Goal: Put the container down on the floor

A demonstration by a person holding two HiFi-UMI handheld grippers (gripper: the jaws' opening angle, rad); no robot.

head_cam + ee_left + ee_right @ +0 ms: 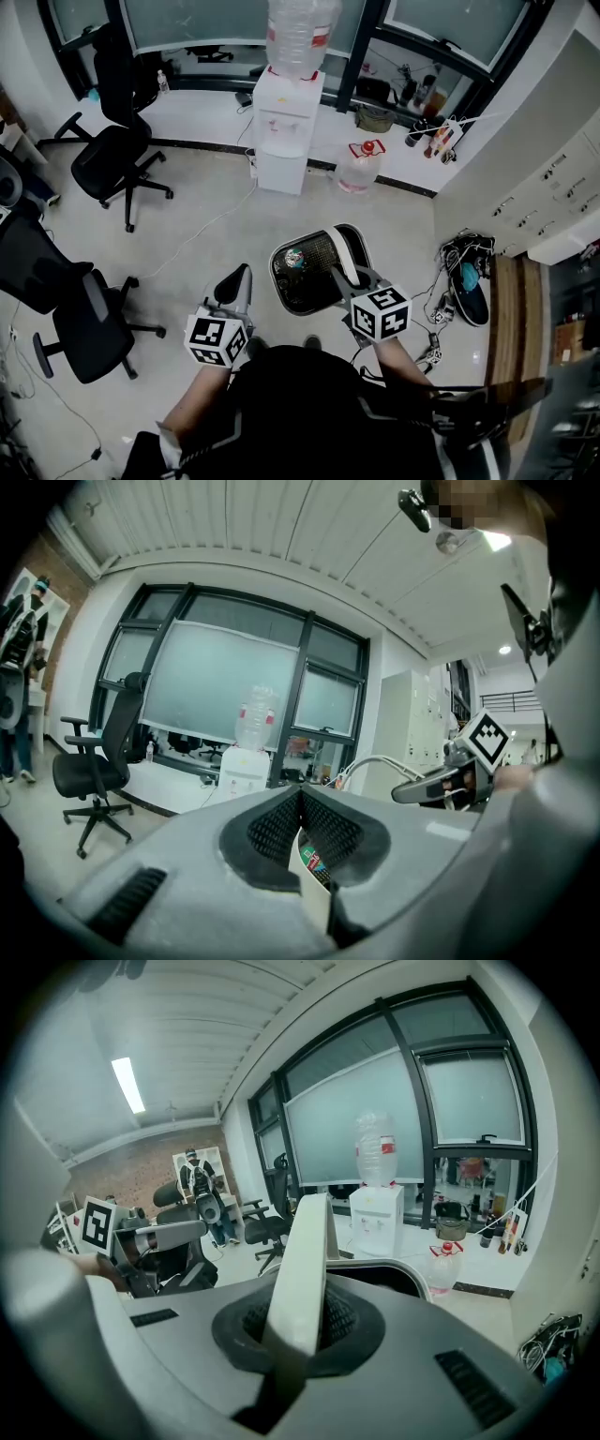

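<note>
— Where is the container?
— The dark mesh container [276,268] is showing at twelve o'clock from me, with the water dispenser [286,131] farther out at twelve. I cannot tell whether it is touching the floor [206,216].
— And your grippers?
— My right gripper [295,1327] is clamping tight on the container's white strip [305,1260]. My left gripper [300,794], at nine o'clock of the container, is pressing its tips together on nothing.
</note>
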